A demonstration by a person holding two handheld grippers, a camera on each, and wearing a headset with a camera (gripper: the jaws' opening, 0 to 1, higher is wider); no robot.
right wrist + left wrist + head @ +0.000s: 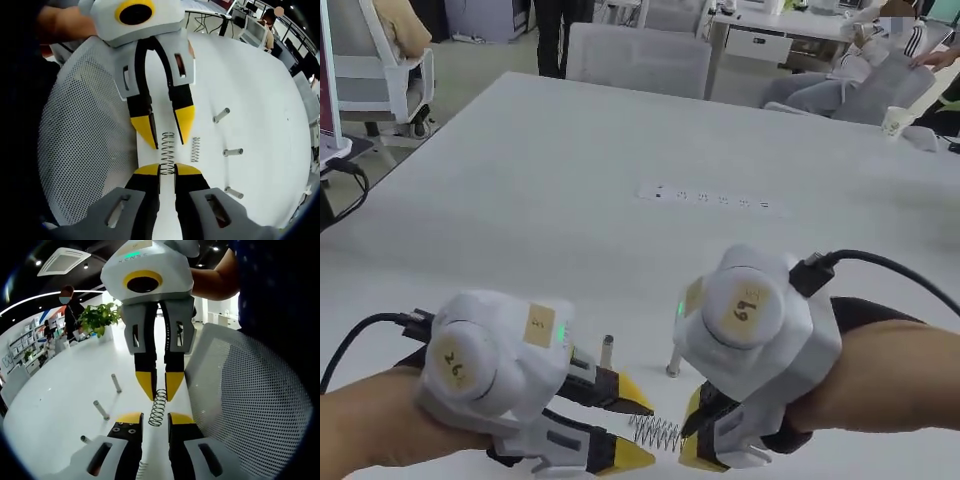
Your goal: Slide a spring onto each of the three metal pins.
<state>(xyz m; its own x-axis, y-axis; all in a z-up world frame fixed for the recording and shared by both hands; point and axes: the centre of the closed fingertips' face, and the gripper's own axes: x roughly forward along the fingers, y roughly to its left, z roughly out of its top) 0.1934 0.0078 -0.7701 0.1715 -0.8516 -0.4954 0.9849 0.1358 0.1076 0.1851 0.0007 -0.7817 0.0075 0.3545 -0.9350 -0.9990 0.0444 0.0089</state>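
A small steel spring [657, 432] hangs level between my two grippers just above the white table's near edge. My right gripper [692, 432] is shut on one end of that spring [167, 152]; its yellow tips [148, 170] pinch the coil. My left gripper [632, 425] faces it, open, with its tips on either side of the spring's other end [158, 407] and small gaps showing. Three short metal pins [220, 115] [232, 151] [234, 192] stand bare in a row on the table. Two pins [607, 352] [673, 362] rise just beyond the grippers. A second spring [195, 149] lies flat near the pins.
A white mesh chair back [85, 130] stands at the table's near edge under the grippers. A recessed power strip [710, 198] sits mid-table and a paper cup [895, 120] at the far right. Chairs and a seated person lie beyond the far edge.
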